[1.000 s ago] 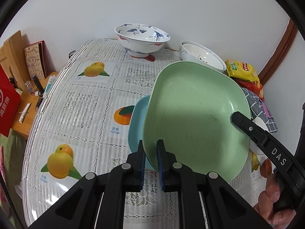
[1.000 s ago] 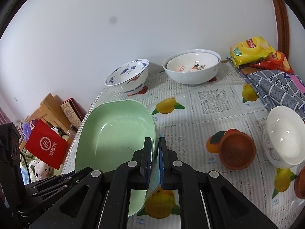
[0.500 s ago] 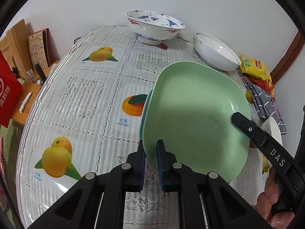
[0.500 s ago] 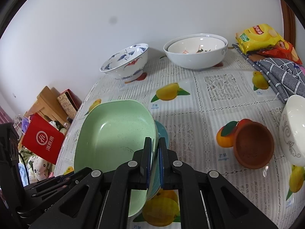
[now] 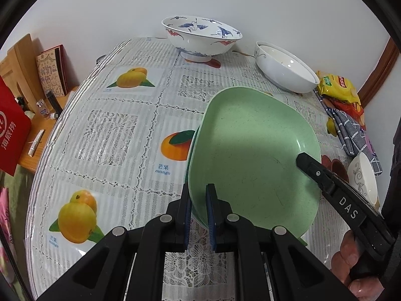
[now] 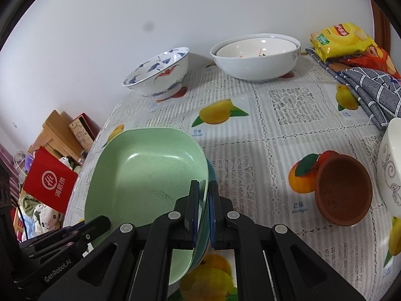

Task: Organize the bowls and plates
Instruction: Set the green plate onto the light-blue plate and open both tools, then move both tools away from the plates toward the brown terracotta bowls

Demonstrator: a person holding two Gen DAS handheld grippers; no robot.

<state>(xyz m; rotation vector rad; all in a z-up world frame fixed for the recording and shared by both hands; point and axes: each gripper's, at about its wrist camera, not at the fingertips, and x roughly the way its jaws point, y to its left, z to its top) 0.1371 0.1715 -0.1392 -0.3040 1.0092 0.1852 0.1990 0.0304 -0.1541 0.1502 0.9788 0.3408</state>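
A pale green square plate [image 5: 250, 155] [image 6: 150, 170] sits low over the table, directly above a teal plate [image 6: 211, 173] of which only a thin edge [image 5: 195, 138] shows. My left gripper [image 5: 199, 195] is shut on the green plate's left rim. My right gripper [image 6: 204, 188] is shut on the opposite rim, with the teal edge right beside its fingers. Each gripper appears in the other's view: the right one [image 5: 325, 178] and the left one [image 6: 82, 228]. I cannot tell whether the green plate rests on the teal one.
At the back by the wall stand a blue-patterned bowl [image 5: 200, 37] [image 6: 160, 72] and nested white bowls [image 5: 283, 70] [image 6: 255, 57]. To the right are a brown bowl [image 6: 343, 190], a small white bowl [image 6: 391, 165], snack bags [image 6: 338, 37] and a checked cloth [image 6: 371, 90]. A red bag [image 6: 50, 180] hangs past the table's left edge.
Both grippers have sunk toward the table with the green plate. It now covers the teal plate almost fully, where a wide strip showed before.
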